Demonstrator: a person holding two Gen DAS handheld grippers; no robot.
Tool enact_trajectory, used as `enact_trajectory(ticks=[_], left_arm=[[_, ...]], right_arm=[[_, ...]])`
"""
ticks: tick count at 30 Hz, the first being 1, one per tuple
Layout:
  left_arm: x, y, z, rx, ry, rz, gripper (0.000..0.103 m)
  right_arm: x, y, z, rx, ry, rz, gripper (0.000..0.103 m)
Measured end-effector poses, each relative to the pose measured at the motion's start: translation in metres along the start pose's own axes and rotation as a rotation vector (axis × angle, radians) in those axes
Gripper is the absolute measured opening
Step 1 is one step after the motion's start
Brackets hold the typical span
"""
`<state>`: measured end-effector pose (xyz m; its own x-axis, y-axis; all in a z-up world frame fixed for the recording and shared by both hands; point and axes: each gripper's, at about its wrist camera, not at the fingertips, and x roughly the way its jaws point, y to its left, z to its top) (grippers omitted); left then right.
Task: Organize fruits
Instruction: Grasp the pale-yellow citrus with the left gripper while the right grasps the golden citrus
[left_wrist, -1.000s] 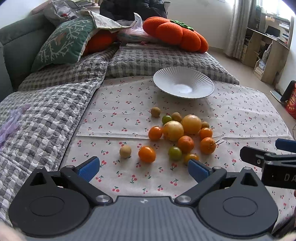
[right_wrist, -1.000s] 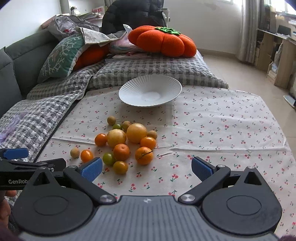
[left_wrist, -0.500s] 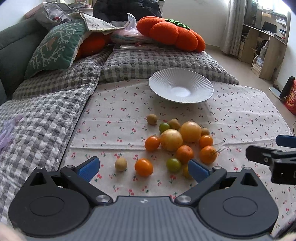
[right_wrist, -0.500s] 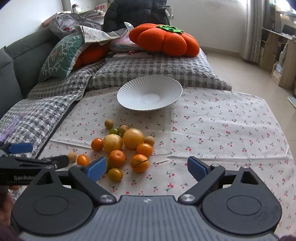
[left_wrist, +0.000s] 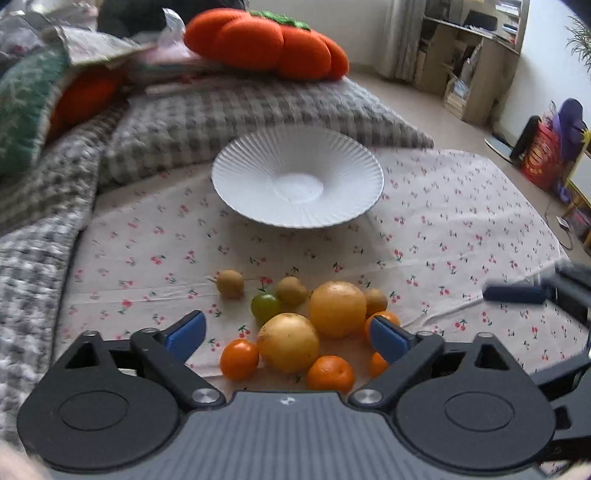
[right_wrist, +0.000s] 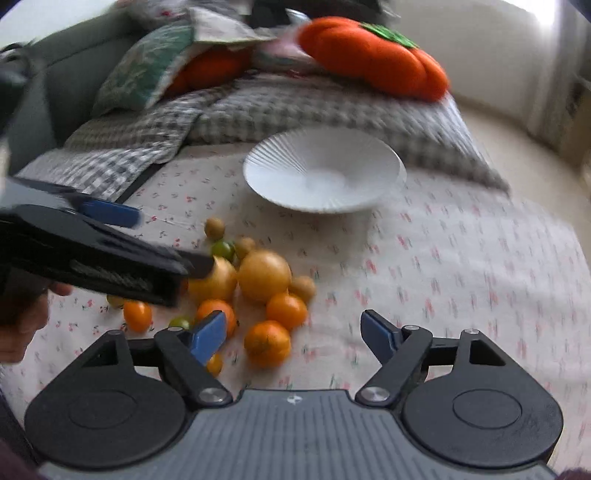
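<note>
A pile of fruits lies on the cherry-print cloth (left_wrist: 443, 229): two big yellow fruits (left_wrist: 289, 347) (left_wrist: 337, 308), several small oranges (left_wrist: 239, 359), a green one (left_wrist: 265, 306) and small brown ones (left_wrist: 229, 283). A white ribbed plate (left_wrist: 297, 184) stands empty behind the pile, also in the right wrist view (right_wrist: 325, 173). My left gripper (left_wrist: 288, 334) is open, low over the pile, its jaws either side of the near yellow fruit. My right gripper (right_wrist: 293, 334) is open and empty, just right of the pile near an orange (right_wrist: 267, 342).
A grey checked blanket (left_wrist: 229, 107) and cushions, one an orange pumpkin (left_wrist: 266, 44), lie behind the plate. Wooden shelves (left_wrist: 476, 55) and bags stand at the far right. The left gripper's body (right_wrist: 92, 254) crosses the left of the right wrist view.
Both grippers have moved forward and down towards the fruit pile. The left one now straddles the near fruits. The right one has closed in from the right. Both views are blurred by motion.
</note>
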<state>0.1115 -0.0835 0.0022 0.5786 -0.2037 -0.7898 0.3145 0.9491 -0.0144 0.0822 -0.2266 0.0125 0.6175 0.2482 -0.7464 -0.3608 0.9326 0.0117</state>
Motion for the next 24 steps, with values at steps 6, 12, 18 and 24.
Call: enact_trajectory(ticks=[6,12,18,24], left_arm=[[0.012,0.029,0.000,0.109,0.018,-0.074,0.076],[0.034,0.026,0.001,0.209,0.066,-0.160,0.074],[0.043,0.018,0.004,0.345,0.070,-0.204,0.074],[0.049,0.022,0.004,0.364,0.089,-0.223,0.067]], right_arm=[[0.036,-0.001,0.018,-0.258,0.023,0.044,0.077],[0.065,0.007,0.025,-0.379,0.050,0.114,0.075],[0.088,0.015,0.025,-0.490,0.087,0.161,0.071],[0.102,0.015,0.029,-0.475,0.110,0.215,0.046]])
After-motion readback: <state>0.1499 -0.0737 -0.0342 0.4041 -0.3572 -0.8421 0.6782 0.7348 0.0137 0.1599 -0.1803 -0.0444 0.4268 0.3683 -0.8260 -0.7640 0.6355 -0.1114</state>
